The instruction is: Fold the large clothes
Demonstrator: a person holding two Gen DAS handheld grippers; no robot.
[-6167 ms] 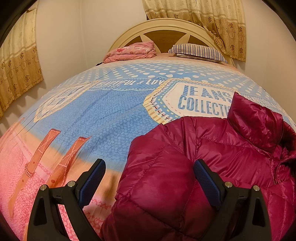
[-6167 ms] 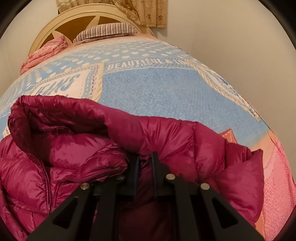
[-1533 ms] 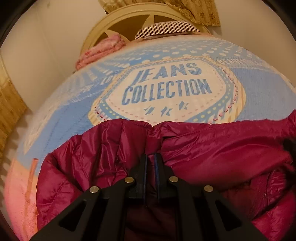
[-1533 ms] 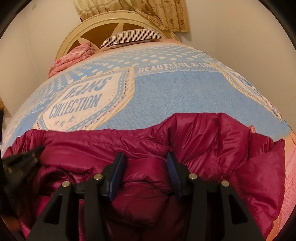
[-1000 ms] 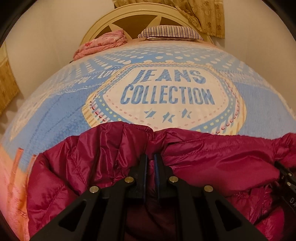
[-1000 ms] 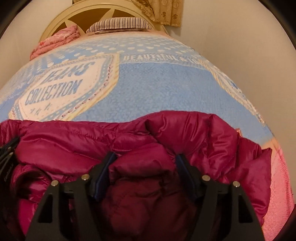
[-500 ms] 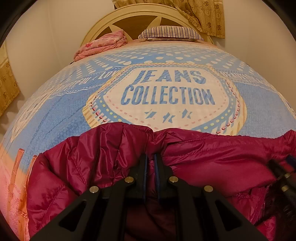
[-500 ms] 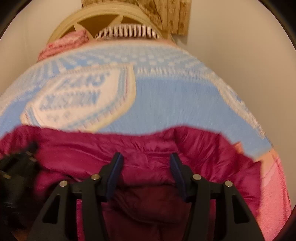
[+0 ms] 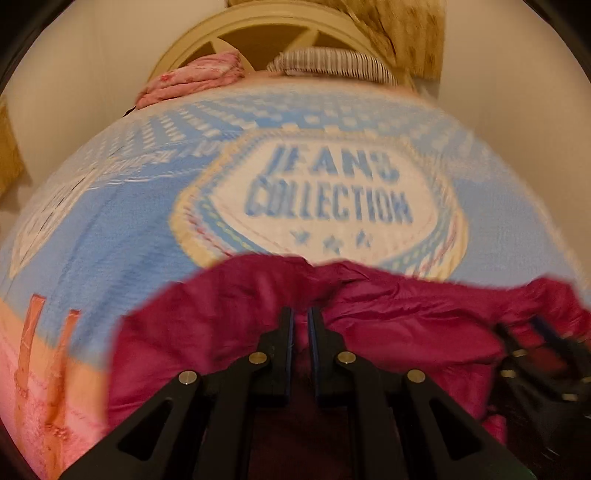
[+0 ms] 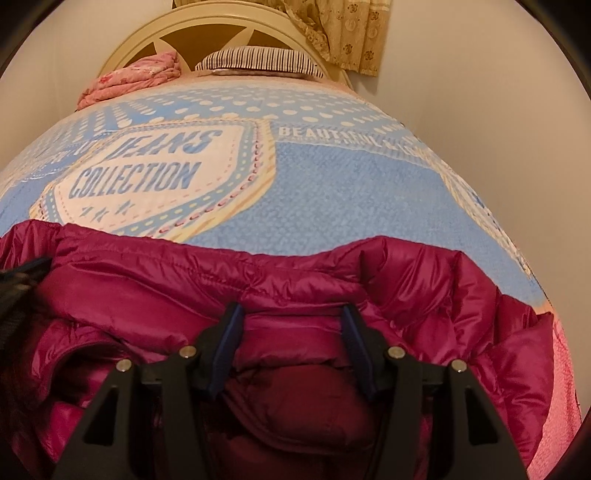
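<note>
A magenta puffer jacket (image 9: 406, 317) lies bunched on the bed's near end. My left gripper (image 9: 301, 314) is shut on a fold of its upper edge; this view is motion-blurred. The right gripper shows at that view's right edge (image 9: 535, 350). In the right wrist view the jacket (image 10: 295, 277) fills the lower half. My right gripper (image 10: 291, 314) is open, its blue-padded fingers (image 10: 229, 332) straddling a padded fold without pinching it. The left gripper's black tip shows at the left edge (image 10: 22, 280).
The bed has a blue and pink "JEANS COLLECTION" cover (image 10: 332, 184). A folded pink blanket (image 10: 133, 77) and a striped pillow (image 10: 258, 61) lie by the cream headboard (image 10: 236, 22). Walls stand close on both sides; a patterned curtain (image 10: 351, 33) hangs at the back right.
My left gripper stays shut on the jacket and has shifted, blurring its view. My right gripper stays open over the jacket fold; its view has steadied.
</note>
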